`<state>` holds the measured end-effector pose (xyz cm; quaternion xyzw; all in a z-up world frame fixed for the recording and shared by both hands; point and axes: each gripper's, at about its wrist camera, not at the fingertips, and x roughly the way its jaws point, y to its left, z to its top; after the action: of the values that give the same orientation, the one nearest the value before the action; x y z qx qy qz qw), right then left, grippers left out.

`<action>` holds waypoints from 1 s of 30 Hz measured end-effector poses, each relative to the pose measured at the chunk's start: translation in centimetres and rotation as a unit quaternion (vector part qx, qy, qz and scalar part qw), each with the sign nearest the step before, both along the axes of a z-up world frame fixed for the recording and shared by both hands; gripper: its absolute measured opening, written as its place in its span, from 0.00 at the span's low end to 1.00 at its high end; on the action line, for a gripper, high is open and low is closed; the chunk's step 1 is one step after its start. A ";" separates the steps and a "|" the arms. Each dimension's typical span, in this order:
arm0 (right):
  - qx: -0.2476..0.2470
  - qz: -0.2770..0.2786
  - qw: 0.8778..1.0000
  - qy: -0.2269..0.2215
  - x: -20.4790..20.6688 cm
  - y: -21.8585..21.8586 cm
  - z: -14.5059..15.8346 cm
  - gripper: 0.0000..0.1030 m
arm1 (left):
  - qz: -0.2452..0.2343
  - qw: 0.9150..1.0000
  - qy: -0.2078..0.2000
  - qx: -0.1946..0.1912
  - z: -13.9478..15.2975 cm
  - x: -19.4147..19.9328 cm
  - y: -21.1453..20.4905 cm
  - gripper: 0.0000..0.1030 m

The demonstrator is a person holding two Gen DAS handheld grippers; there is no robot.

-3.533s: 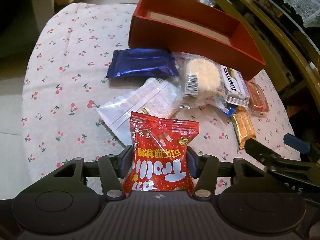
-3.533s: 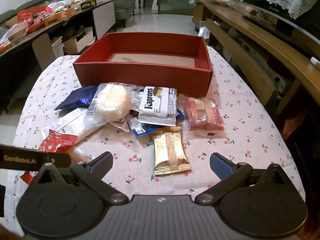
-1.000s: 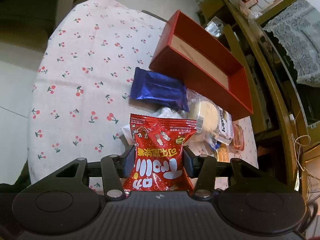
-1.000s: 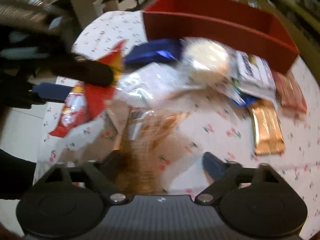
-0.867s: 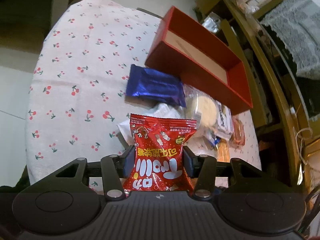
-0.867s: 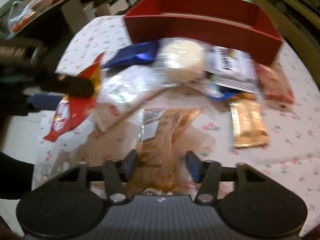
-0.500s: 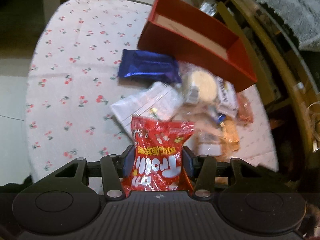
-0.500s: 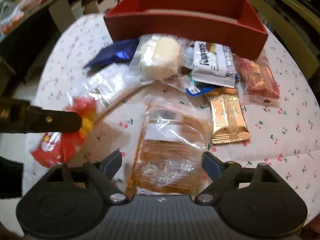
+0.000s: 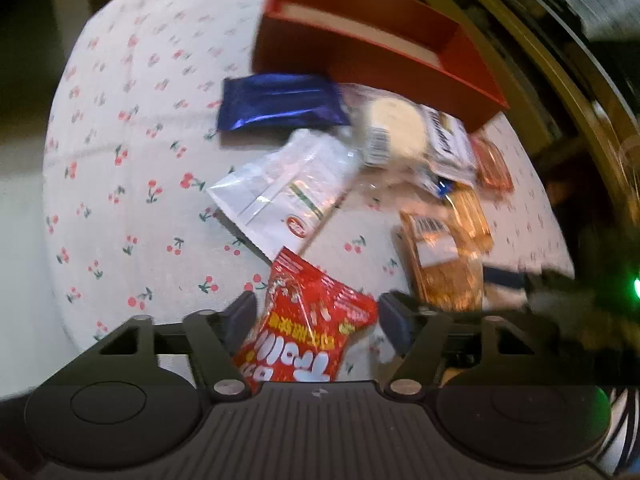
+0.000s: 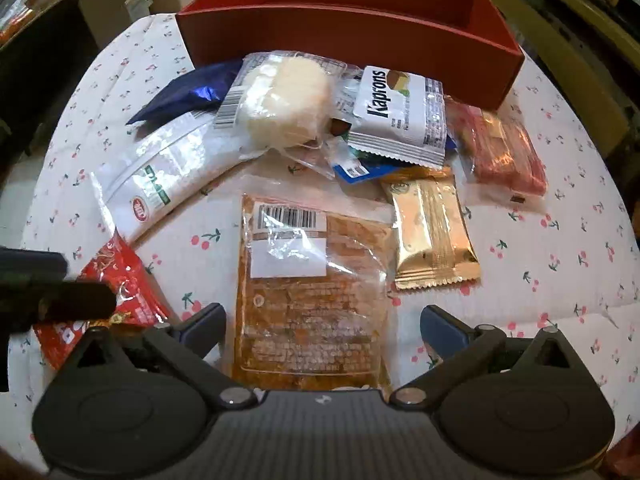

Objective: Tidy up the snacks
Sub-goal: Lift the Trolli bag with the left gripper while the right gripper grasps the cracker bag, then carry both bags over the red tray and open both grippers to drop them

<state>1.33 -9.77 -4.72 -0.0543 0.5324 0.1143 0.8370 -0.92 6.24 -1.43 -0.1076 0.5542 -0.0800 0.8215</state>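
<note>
Cherry-print tablecloth (image 10: 560, 208) under a loose heap of snacks, red box (image 10: 360, 36) at the far edge bare inside, likely the place meant for them. Left gripper (image 9: 314, 316) opening, pads clear of the tilted red snack bag (image 9: 308, 332); right gripper (image 10: 322, 320) opening too, straddling the flat orange packet (image 10: 312, 304) untouched

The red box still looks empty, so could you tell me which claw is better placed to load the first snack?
Probably the right claw: it straddles the orange packet, facing the red box.
</note>
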 end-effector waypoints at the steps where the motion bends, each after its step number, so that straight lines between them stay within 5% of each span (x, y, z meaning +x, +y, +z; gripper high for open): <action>1: 0.005 -0.001 1.000 -0.001 0.1 -0.2 0.1 1.00 | -0.013 1.000 -0.006 0.016 0.0 -0.3 -0.5 0.81; 4: 0.002 0.005 1.000 -0.011 0.1 -0.4 0.2 0.92 | -0.045 0.997 0.002 0.064 -1.2 -0.4 -1.9 0.80; 7: 0.006 0.012 1.000 -0.020 -0.2 -0.6 0.7 0.69 | -0.062 0.995 0.012 0.084 -2.8 -0.5 -2.6 0.76; 11: 0.012 0.014 1.000 -0.025 -1.0 -1.1 1.2 0.56 | -0.062 0.991 0.009 0.118 -2.3 -1.2 -3.5 0.57; 17: 0.018 0.011 0.999 -0.041 -2.6 -1.9 2.6 0.52 | -0.040 0.993 0.008 0.115 -0.9 -2.1 -3.3 0.55; 30: 0.061 -0.015 0.992 -0.107 -0.6 -2.9 8.4 0.52 | -0.059 0.992 -0.084 0.068 5.6 1.9 -5.6 0.54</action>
<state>0.69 -12.66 3.72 -0.0068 0.4324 0.1275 0.8926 1.02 0.69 4.15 -0.0116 0.4930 -0.0991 0.8643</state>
